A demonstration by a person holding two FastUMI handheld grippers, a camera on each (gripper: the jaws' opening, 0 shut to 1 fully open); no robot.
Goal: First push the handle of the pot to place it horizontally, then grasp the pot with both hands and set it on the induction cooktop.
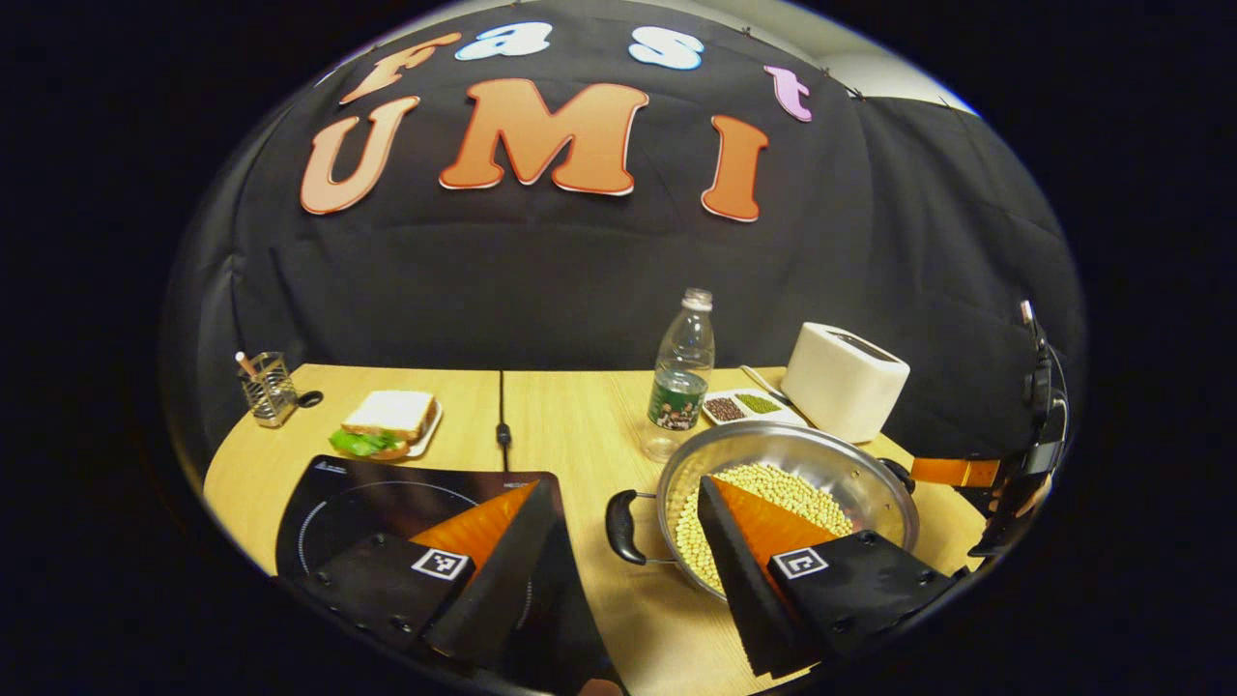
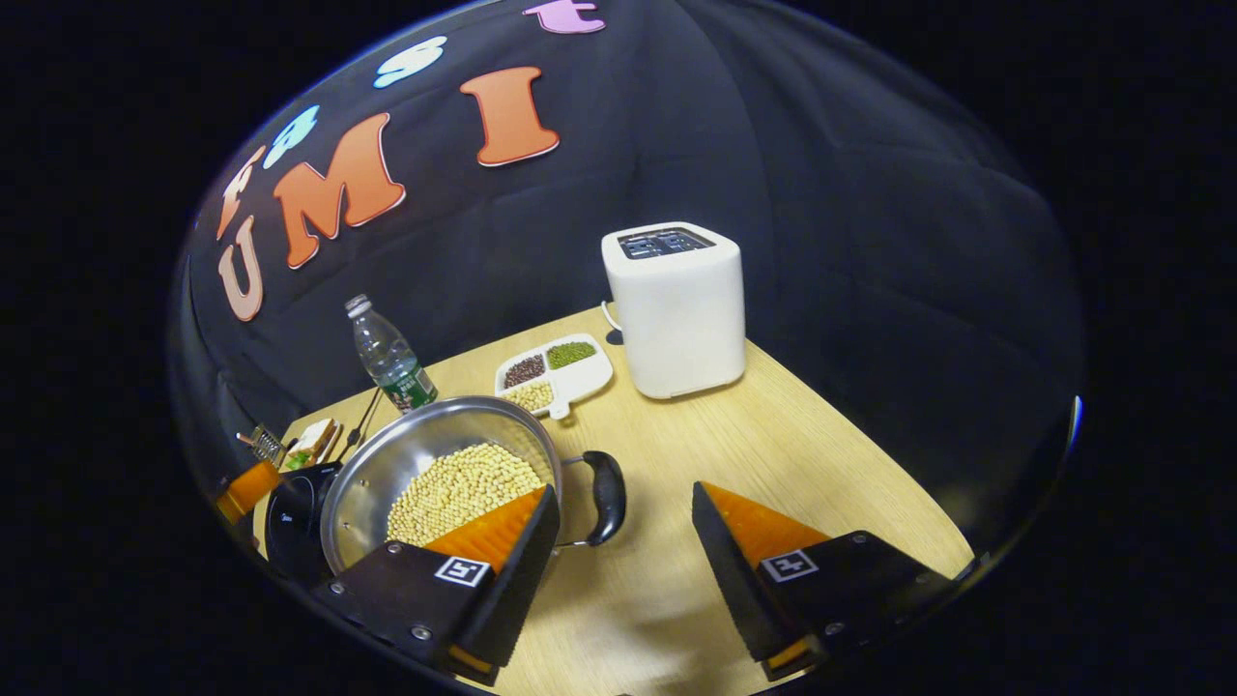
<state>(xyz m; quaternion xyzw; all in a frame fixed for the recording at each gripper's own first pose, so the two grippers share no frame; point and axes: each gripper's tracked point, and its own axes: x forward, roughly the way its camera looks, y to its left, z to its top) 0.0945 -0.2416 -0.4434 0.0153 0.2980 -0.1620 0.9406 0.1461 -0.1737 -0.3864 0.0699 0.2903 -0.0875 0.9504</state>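
The round, shiny steel pot (image 1: pixel 788 498), part-filled with pale dried beans, sits on the light wooden desk (image 2: pixel 773 435) just beside the flat, glossy black induction cooktop (image 1: pixel 387 493). Its curved black loop handles, one (image 1: pixel 620 527) toward the cooktop and one (image 2: pixel 607 498) opposite, look level already, so I judge the two-handed grasp is next. The left claw (image 1: pixel 618 551) and right claw (image 2: pixel 623 532) gape wide, empty, each needing to close on a handle.
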